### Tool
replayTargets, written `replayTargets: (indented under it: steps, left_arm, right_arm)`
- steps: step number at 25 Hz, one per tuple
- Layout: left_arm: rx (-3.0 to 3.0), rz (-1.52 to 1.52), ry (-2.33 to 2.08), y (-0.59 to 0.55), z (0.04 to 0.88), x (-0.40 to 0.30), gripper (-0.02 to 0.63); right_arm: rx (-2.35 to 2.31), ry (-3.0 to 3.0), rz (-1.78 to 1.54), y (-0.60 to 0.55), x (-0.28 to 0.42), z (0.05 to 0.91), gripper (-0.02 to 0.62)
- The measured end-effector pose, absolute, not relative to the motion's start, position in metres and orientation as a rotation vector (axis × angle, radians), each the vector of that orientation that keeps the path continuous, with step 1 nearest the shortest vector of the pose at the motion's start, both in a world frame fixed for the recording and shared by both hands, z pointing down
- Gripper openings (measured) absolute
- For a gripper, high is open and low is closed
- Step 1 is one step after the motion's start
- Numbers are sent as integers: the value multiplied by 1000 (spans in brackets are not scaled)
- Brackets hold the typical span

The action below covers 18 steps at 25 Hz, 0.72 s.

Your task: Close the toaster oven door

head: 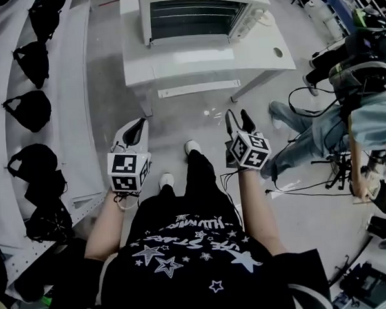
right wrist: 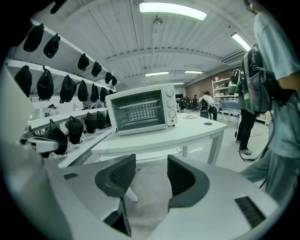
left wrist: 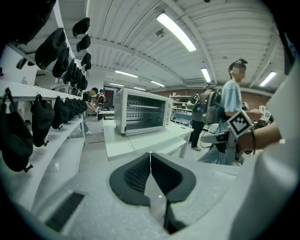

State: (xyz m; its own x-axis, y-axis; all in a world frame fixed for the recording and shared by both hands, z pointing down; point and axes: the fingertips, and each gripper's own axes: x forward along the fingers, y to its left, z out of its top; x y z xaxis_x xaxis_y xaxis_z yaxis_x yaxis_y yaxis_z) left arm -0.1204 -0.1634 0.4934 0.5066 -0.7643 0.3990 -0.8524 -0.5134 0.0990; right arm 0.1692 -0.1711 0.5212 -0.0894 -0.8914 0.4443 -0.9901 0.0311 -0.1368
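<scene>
A white toaster oven point(head: 195, 15) stands on a white table point(head: 207, 62) well ahead of me. Its glass door sits upright against the front and looks closed in both gripper views, where the toaster oven point(left wrist: 142, 111) point(right wrist: 142, 109) shows front-on. My left gripper point(head: 138, 126) hangs over the floor short of the table, and its dark pads point(left wrist: 136, 176) meet with nothing between them. Level with it on the other side, my right gripper point(head: 239, 119) has a clear gap between its pads point(right wrist: 180, 176) and is empty. Neither gripper touches the oven.
White shelves point(head: 73, 92) with several black caps point(head: 29, 111) run along the left. A person in a light blue shirt point(head: 365, 119) stands at the right, with cables point(head: 298, 184) on the floor. A flat tray point(head: 199, 89) hangs under the table's front edge.
</scene>
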Motion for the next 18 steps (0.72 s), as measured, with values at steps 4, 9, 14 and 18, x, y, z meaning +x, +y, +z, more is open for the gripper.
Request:
replayTargets:
  steps: [4, 9, 14, 18]
  left_arm:
    - [2434, 471, -1401, -178, 500, -114, 21]
    - [2362, 509, -1449, -197, 517, -107, 21]
    - [2304, 554, -1476, -213, 534, -100, 21]
    - [2264, 571, -1504, -222, 544, -98, 21]
  right_arm:
    - [1956, -2039, 602, -198, 189, 538, 205]
    - [1930, -2005, 620, -226, 211, 570, 186]
    - [1895, -2025, 608, -252, 224, 596, 176]
    - [1875, -2053, 587, -270, 226, 612, 170]
